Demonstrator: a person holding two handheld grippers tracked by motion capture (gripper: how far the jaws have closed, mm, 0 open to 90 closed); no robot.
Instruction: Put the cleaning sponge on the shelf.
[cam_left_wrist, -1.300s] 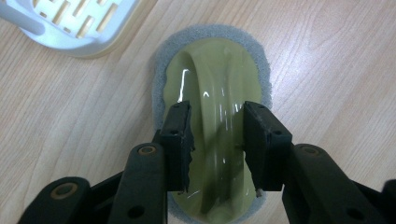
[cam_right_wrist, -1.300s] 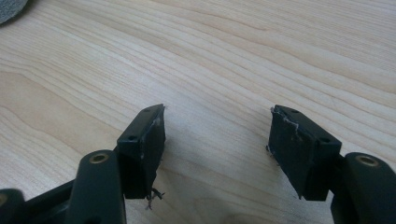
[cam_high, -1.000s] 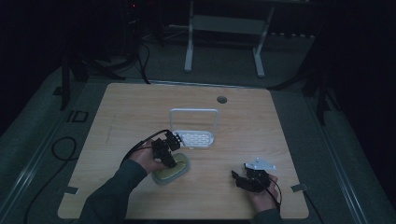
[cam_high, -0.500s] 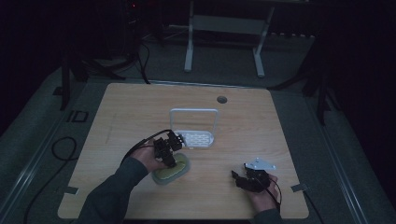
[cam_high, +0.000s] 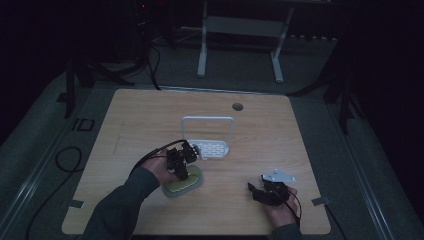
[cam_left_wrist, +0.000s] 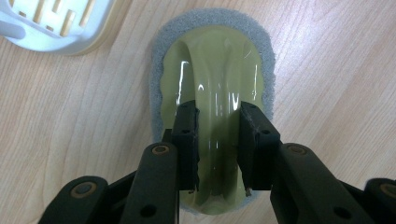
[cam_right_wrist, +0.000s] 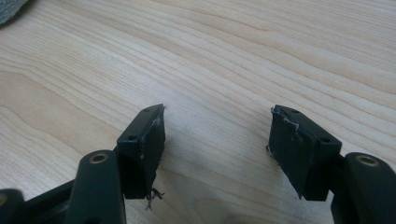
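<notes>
The light wood-grain rectangular surface (cam_high: 150, 115) carries all items. A small round grey grommet hole (cam_high: 237, 106) sits in the surface beyond the holder, toward the far edge.

The white plastic slotted holder with an upright wire-like frame (cam_high: 212, 148) stands near the middle of the surface and serves as the landmark below. In the left gripper view its slotted base (cam_left_wrist: 56, 23) appears at the upper left corner.

The oval scrubber with a glossy yellow-green plastic handle on a grey sponge pad (cam_high: 183, 183) lies flat on the surface just beside the holder, on its near left side, apart from it. In the left gripper view the raised handle ridge (cam_left_wrist: 217, 88) runs lengthwise down the scrubber, with the grey pad showing as a border around it.

The left gripper (cam_left_wrist: 217, 135) is above the scrubber, near and left of the holder, pointing down at it. Its jaws straddle the handle ridge, one on each side, and have just been closing with the ridge between them. The fingers (cam_left_wrist: 187, 135) stand at the flanks of the ridge; whether they already press on it cannot be told. In the high view the left gripper (cam_high: 181, 161) covers the far end of the scrubber.

The right gripper (cam_high: 265, 192) rests low over bare surface, well apart from the holder on its near right side. Its jaws are released, standing wide with only wood grain between them (cam_right_wrist: 217, 135).
</notes>
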